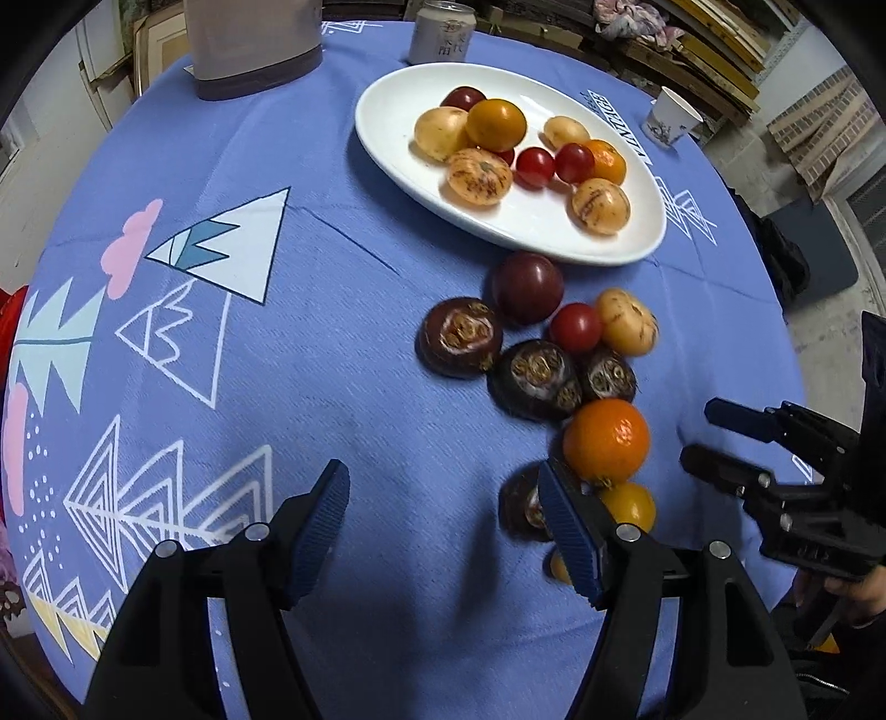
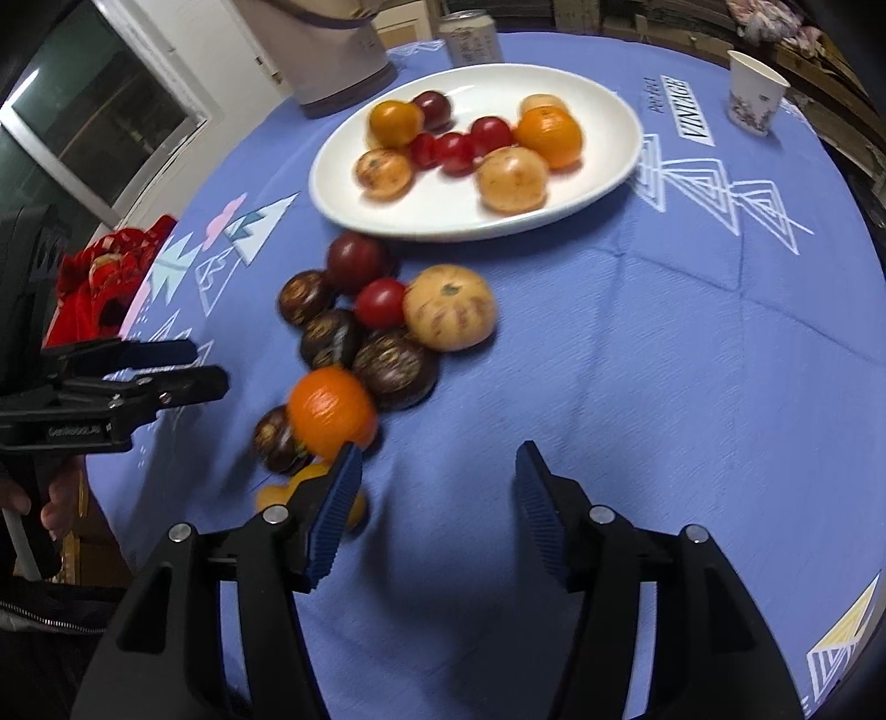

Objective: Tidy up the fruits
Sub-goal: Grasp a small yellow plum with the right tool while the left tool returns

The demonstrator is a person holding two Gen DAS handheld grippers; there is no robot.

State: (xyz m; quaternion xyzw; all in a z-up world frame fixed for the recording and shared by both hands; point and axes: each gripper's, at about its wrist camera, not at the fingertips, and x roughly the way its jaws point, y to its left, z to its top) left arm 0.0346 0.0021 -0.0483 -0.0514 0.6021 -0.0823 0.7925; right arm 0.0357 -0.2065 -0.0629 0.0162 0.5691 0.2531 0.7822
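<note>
A white oval plate (image 1: pixel 387 149) (image 2: pixel 343 205) holds several fruits: oranges, red tomatoes, pale striped fruits. A loose pile lies on the blue cloth in front of it: a dark plum (image 1: pixel 527 287) (image 2: pixel 357 261), a red tomato (image 1: pixel 576 327) (image 2: pixel 380 302), a pale striped fruit (image 1: pixel 626 321) (image 2: pixel 449 307), several dark water chestnuts (image 1: pixel 459 337) (image 2: pixel 394 368), an orange (image 1: pixel 606 438) (image 2: pixel 331 411) and a small yellow fruit (image 1: pixel 628 505). My left gripper (image 1: pixel 443 526) is open and empty, just left of the pile. My right gripper (image 2: pixel 437 509) is open and empty, right of the orange.
A grey container (image 1: pixel 252 47) (image 2: pixel 326 50), a drink can (image 1: pixel 440 30) (image 2: pixel 470 33) and a paper cup (image 1: pixel 673 116) (image 2: pixel 753 91) stand at the table's far edge. The table edge curves close on both sides. A red item (image 2: pixel 105 277) lies at the left.
</note>
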